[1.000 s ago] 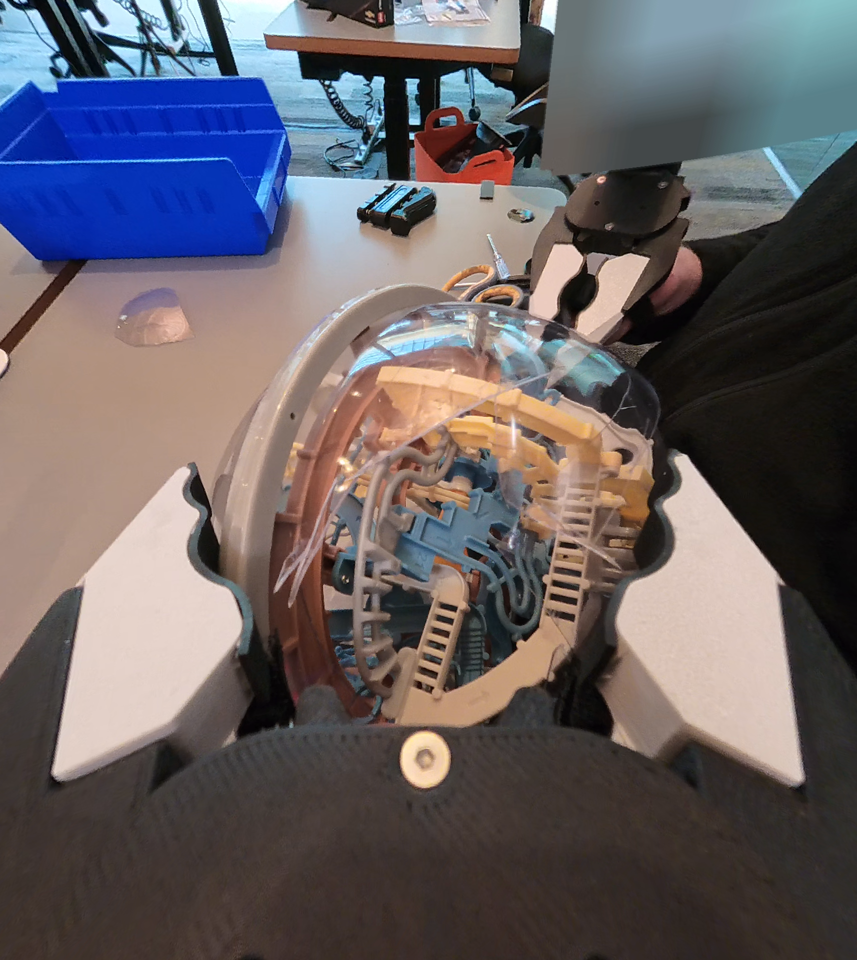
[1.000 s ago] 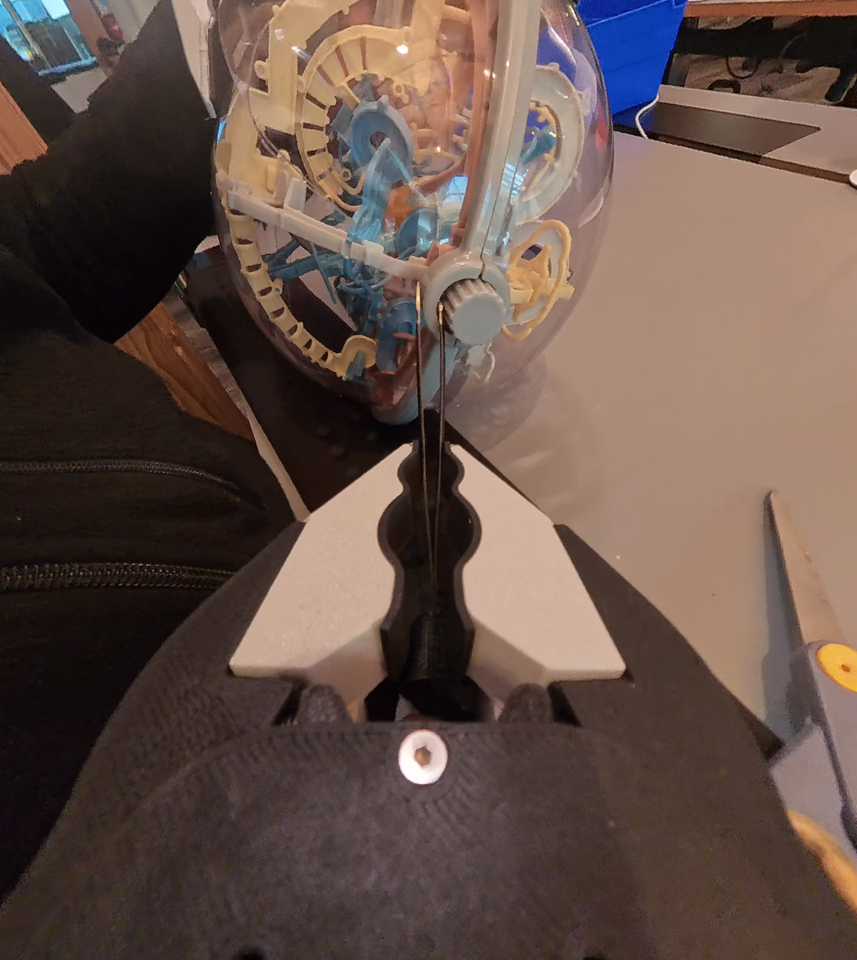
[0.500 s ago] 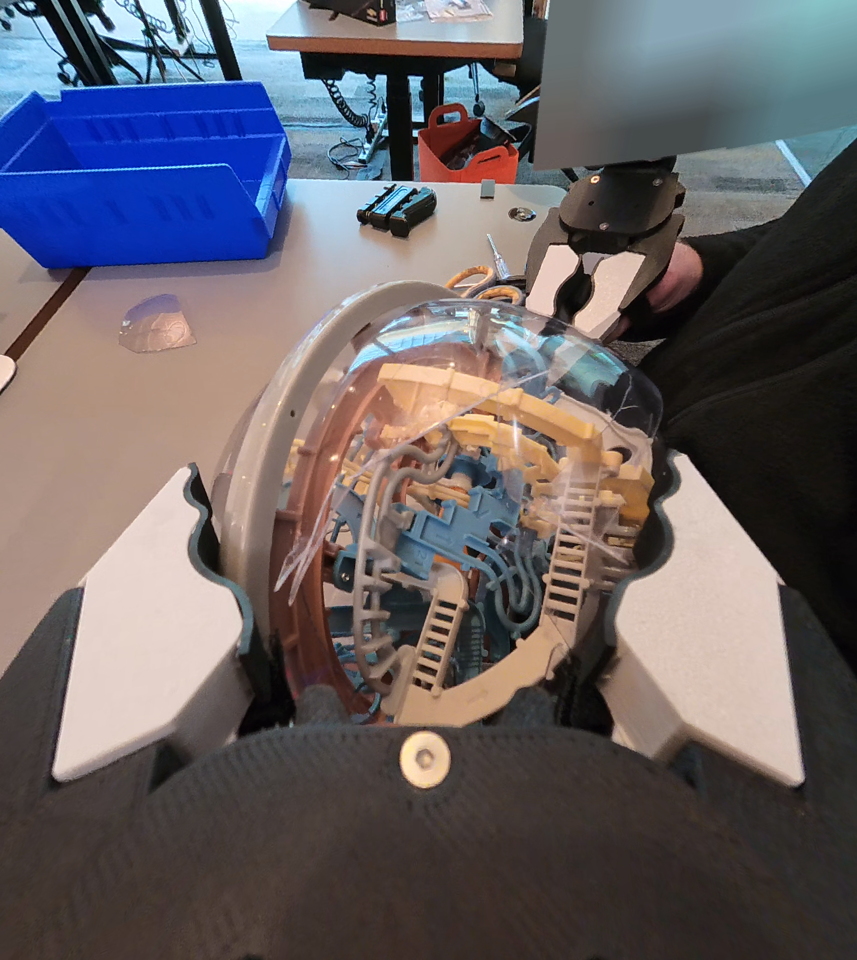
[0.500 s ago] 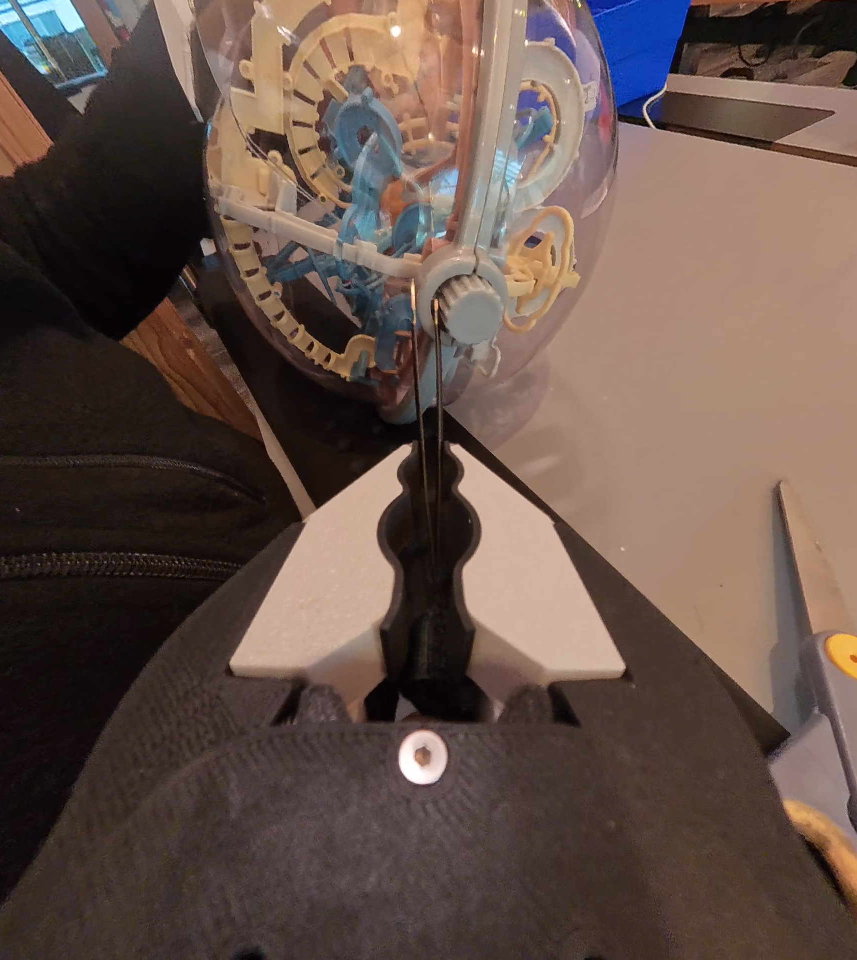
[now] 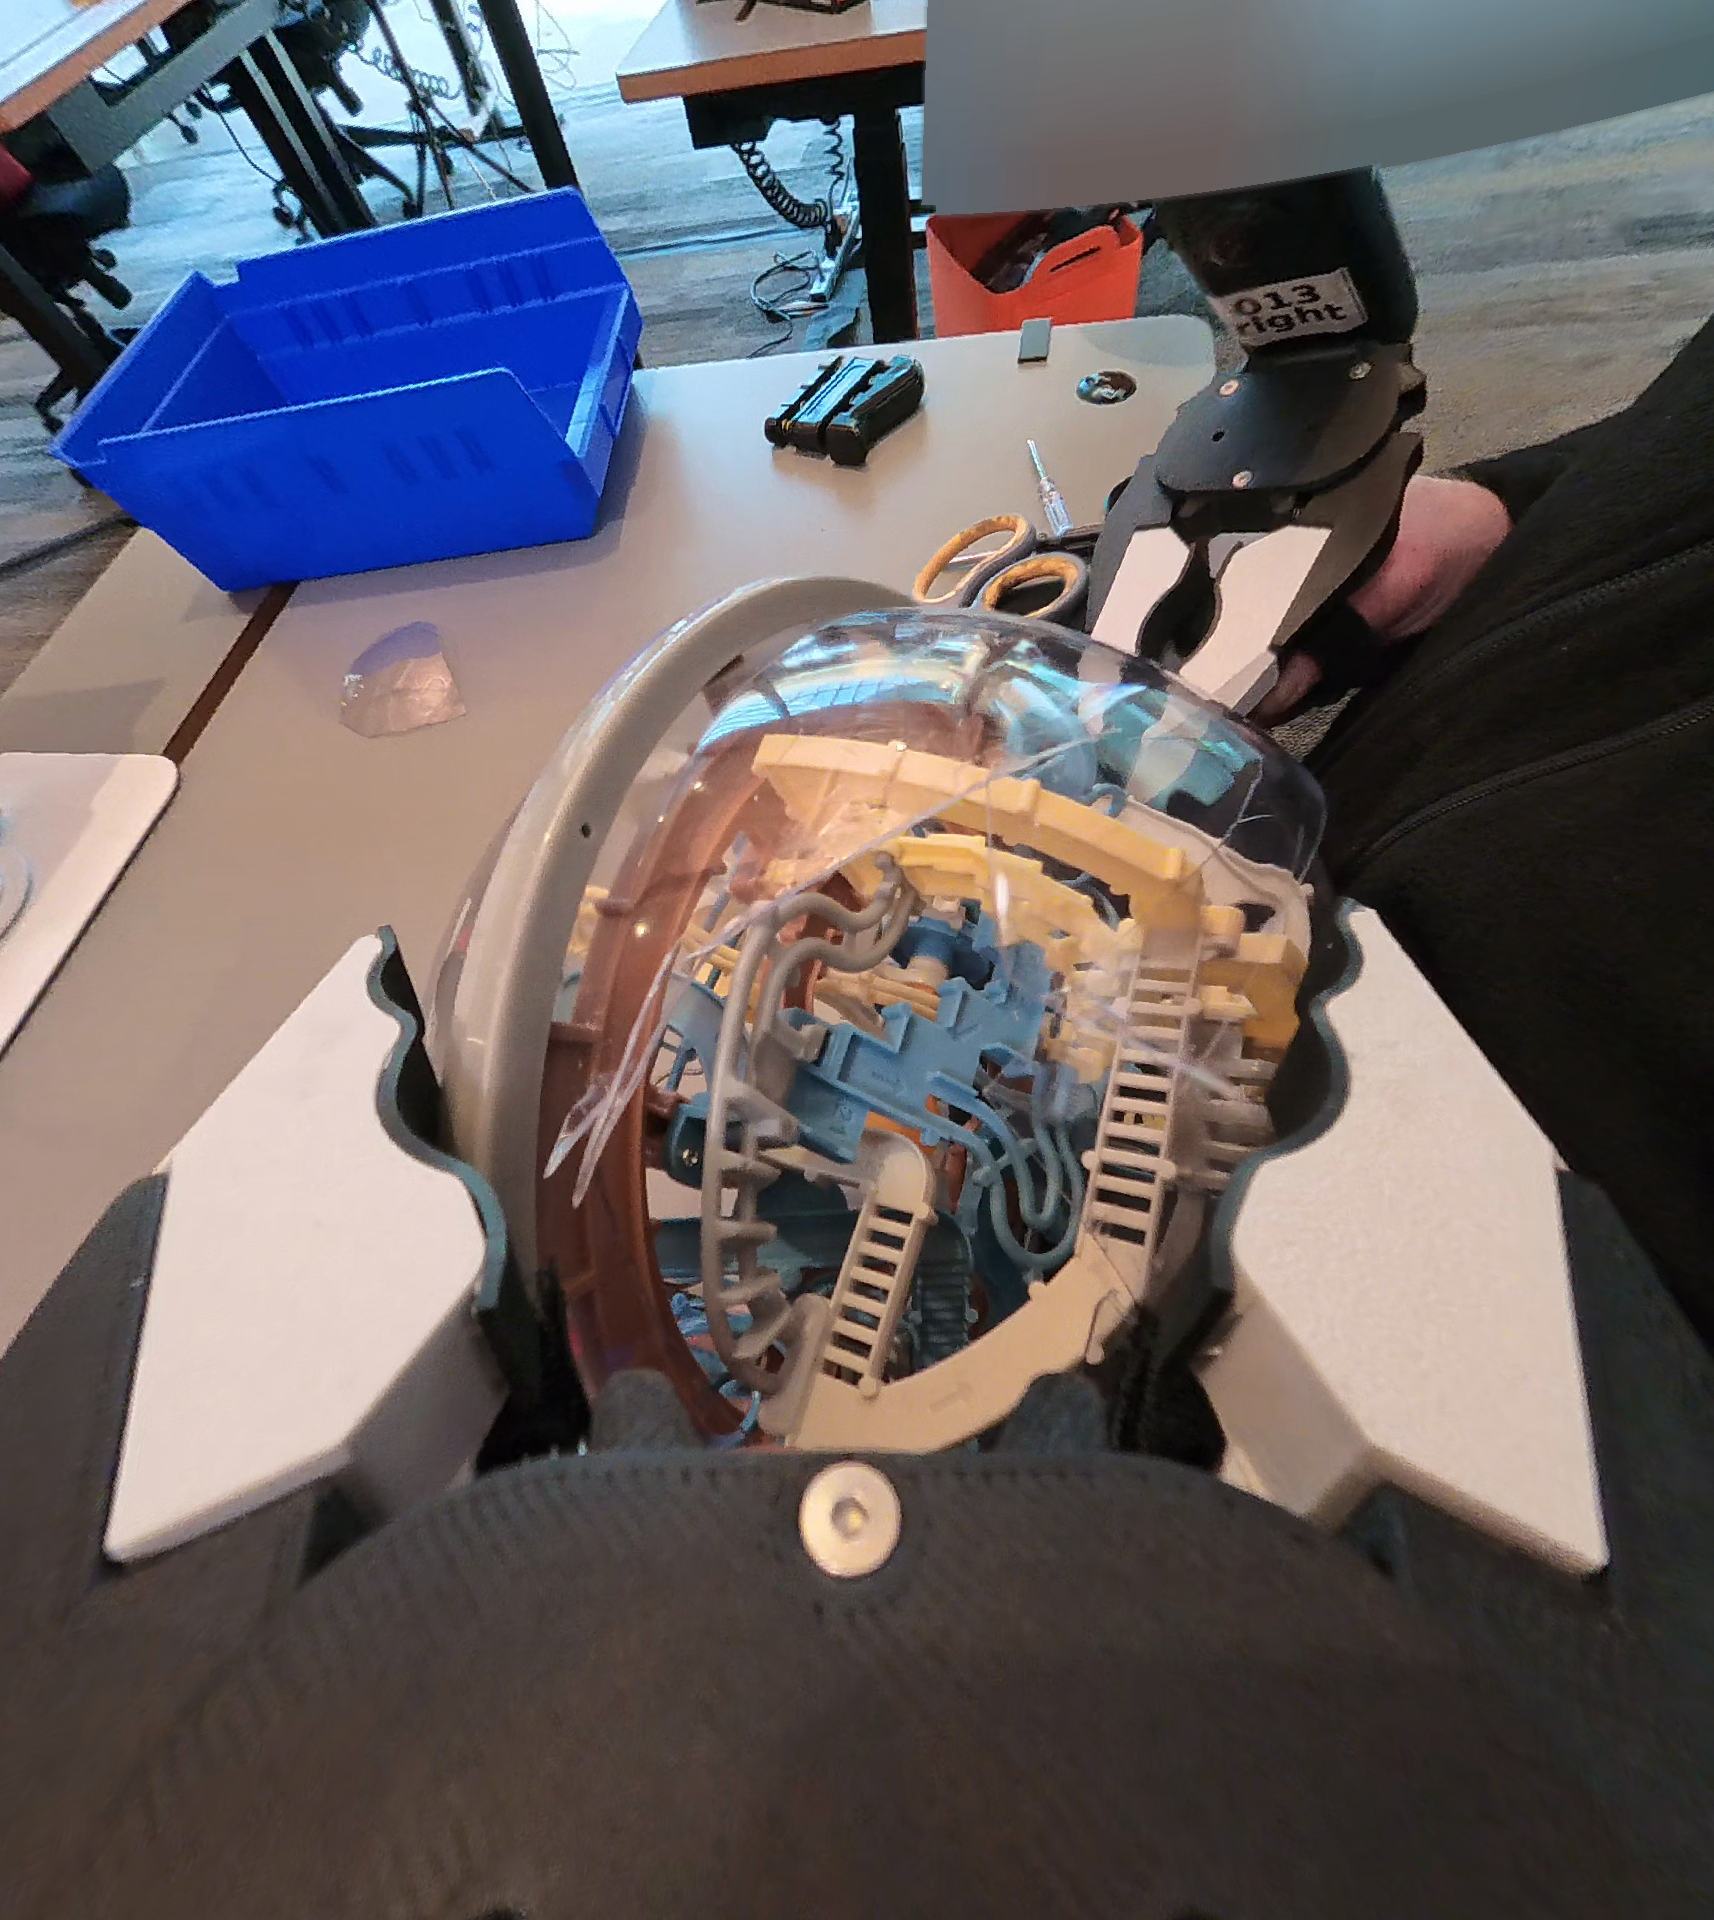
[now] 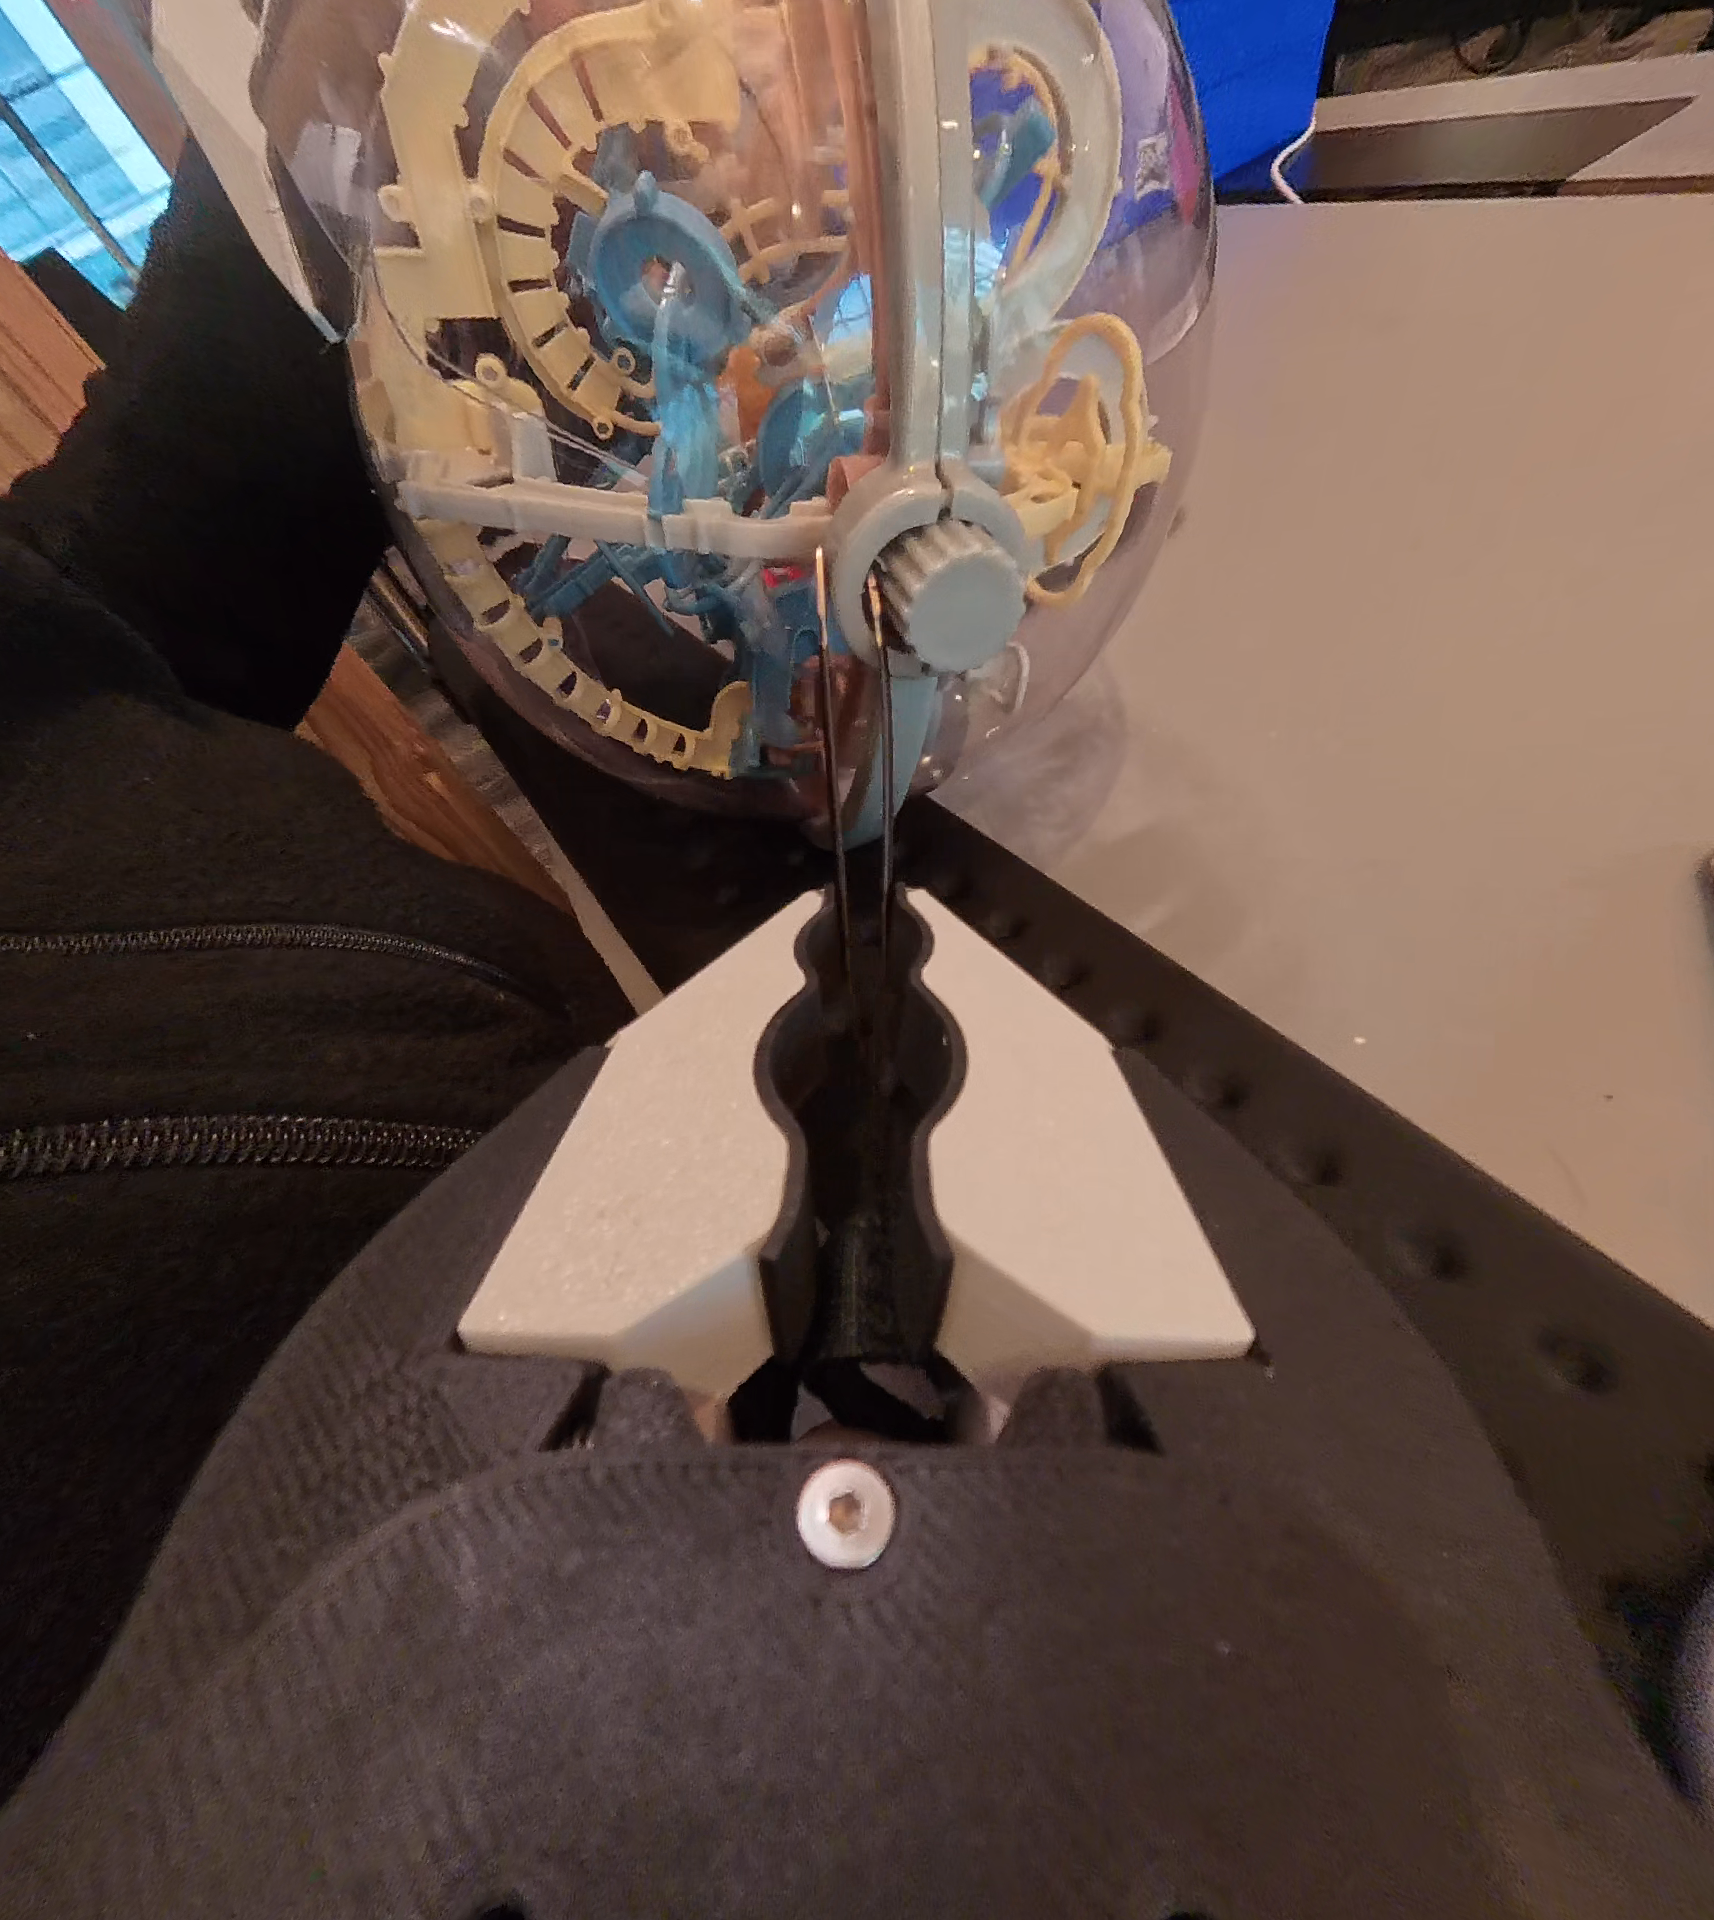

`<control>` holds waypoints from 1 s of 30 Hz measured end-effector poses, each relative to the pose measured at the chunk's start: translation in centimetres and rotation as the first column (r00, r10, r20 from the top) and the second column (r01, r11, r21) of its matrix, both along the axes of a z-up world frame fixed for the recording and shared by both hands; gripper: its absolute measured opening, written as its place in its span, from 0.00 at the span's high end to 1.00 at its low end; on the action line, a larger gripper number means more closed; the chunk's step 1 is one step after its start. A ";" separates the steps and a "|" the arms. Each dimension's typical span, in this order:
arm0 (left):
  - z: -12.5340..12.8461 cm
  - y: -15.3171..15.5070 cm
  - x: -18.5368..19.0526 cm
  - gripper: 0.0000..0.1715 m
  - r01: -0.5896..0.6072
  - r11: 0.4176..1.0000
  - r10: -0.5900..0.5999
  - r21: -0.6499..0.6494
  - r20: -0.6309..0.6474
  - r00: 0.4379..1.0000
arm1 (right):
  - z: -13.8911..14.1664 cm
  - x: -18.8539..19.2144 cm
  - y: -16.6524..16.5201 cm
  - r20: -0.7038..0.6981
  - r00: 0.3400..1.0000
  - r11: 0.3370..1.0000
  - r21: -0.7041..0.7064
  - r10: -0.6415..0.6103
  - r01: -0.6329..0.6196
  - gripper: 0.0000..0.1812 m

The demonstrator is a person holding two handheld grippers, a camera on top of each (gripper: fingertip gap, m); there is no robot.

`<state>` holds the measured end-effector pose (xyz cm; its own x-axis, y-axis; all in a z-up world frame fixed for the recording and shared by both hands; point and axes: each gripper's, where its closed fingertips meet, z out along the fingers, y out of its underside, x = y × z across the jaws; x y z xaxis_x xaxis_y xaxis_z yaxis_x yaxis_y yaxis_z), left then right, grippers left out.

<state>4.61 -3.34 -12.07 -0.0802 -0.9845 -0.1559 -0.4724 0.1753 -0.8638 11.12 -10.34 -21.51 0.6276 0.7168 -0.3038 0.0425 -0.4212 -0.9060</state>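
Left claw (image 5: 863, 1049) spread wide, clamping cracked clear maze sphere (image 5: 894, 997); right claw (image 6: 858, 925) pinching thin tweezers (image 6: 858, 748) near knob (image 6: 957, 597); extra squeeze risks spreading cracks, tips slipping.

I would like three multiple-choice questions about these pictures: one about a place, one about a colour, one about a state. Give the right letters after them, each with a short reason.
1. Where does the blue plastic bin stand?
A) on the floor
B) on the grey table, beyond the clear plastic maze sphere
C) on a chair

2. What colour is the ribbed knob on the sphere's rim?
A) red
B) green
C) grey

3. How is the right tool?
A) shut on thin metal tweezers
B) wide open and empty
C) shut on scissors

Answers:
1 B, the bin rests on the tabletop in the left wrist view.
2 C, the right wrist view shows it grey.
3 A, its fingers nearly meet around the tweezers' black handle.
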 end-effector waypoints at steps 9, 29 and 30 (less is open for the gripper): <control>0.1 -0.2 0.0 0.09 -0.018 1.000 0.018 0.022 0.012 1.000 | -0.2 -0.1 0.2 -0.019 1.000 1.000 -0.017 -0.004 0.003 0.98; 0.9 2.8 -0.6 0.23 -0.018 0.998 0.025 -0.053 0.144 0.989 | 5.4 3.2 3.7 0.341 0.934 0.984 0.105 0.101 -0.145 0.97; 1.2 2.9 -0.6 0.23 -0.013 0.999 0.018 -0.039 0.141 0.990 | 5.4 3.3 4.1 0.354 0.928 0.983 0.090 0.116 -0.158 0.97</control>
<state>4.03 -0.47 -10.89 -0.0445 -0.9909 -0.1271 -0.3473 0.1347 -0.9281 14.38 -6.25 -16.09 0.5720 0.8203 0.0039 0.4120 -0.2831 -0.8661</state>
